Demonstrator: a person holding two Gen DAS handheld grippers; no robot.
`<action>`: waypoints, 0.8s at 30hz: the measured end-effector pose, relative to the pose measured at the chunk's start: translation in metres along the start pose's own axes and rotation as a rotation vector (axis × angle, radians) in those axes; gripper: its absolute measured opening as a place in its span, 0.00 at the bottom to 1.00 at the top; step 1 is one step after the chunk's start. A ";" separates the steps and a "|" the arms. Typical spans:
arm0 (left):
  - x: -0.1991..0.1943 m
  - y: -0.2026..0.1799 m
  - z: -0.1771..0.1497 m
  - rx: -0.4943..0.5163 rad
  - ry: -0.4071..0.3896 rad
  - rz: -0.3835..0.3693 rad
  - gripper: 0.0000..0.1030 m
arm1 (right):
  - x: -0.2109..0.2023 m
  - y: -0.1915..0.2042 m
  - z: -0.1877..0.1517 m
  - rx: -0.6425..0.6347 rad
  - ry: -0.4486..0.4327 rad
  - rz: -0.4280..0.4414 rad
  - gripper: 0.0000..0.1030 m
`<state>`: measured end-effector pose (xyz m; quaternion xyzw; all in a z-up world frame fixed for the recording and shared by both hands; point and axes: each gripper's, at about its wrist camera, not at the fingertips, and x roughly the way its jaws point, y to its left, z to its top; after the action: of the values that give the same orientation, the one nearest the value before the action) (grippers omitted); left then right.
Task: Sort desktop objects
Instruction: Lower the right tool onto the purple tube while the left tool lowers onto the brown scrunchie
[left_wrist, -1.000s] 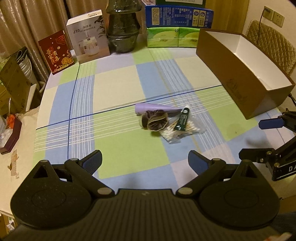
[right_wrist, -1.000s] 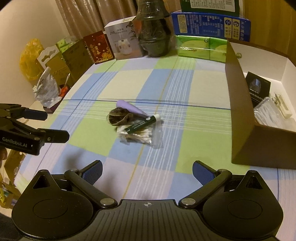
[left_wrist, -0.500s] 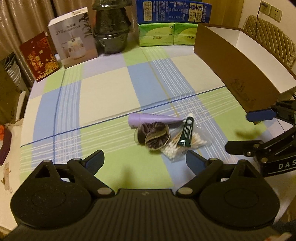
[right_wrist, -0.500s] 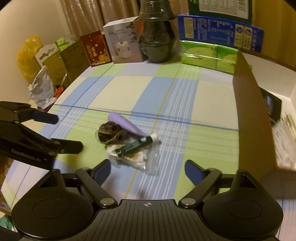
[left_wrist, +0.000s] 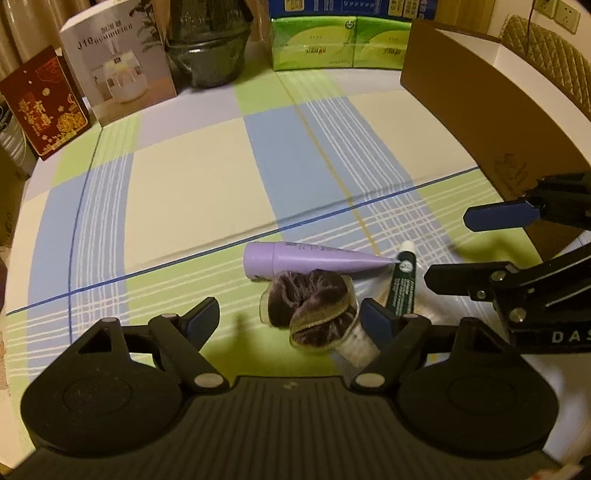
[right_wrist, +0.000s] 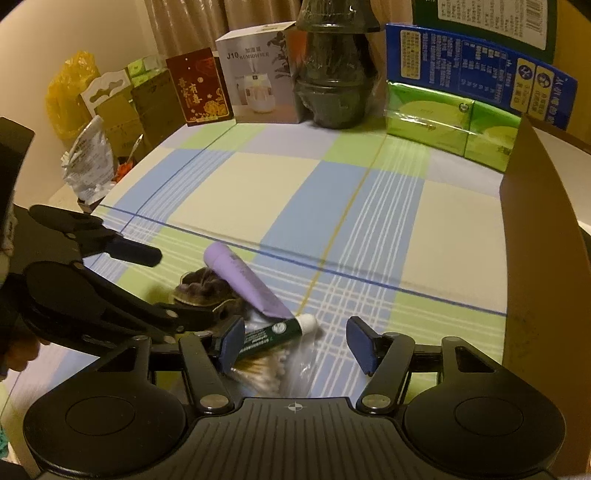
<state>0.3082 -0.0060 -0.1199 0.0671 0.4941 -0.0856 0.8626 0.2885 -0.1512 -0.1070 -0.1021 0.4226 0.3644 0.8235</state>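
Scrunchie (left_wrist: 312, 310) lies between the left tool's (left_wrist: 291, 319) closing, untouching jaws.

A small heap of things lies on the checked cloth of the desk (left_wrist: 192, 177). The purple tube (left_wrist: 310, 260) lies flat, its cap end to the left and its thin end touching the green tube (left_wrist: 402, 286), just beyond the left claw (left_wrist: 288, 319). The green tube has a white cap and lies on a clear bag of cotton swabs (right_wrist: 269, 369), which is flat between the fingers of the right claw (right_wrist: 291, 343). The brown velvet scrunchie (left_wrist: 314, 310) is crumpled beside the purple tube, between the left claw's fingers, nearer the right one. The brown cardboard box (left_wrist: 461, 96) stands open, well to the right.
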 end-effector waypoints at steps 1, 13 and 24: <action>0.003 0.001 0.001 -0.001 0.004 -0.004 0.77 | 0.002 -0.001 0.001 -0.002 0.003 0.003 0.58; 0.014 0.028 0.002 -0.047 0.025 -0.041 0.37 | 0.032 0.006 0.013 -0.056 0.044 0.053 0.56; 0.004 0.087 -0.017 -0.172 0.044 0.069 0.35 | 0.066 0.025 0.025 -0.149 0.098 0.102 0.52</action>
<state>0.3146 0.0820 -0.1289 0.0116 0.5160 -0.0118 0.8565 0.3117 -0.0881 -0.1387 -0.1590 0.4390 0.4309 0.7722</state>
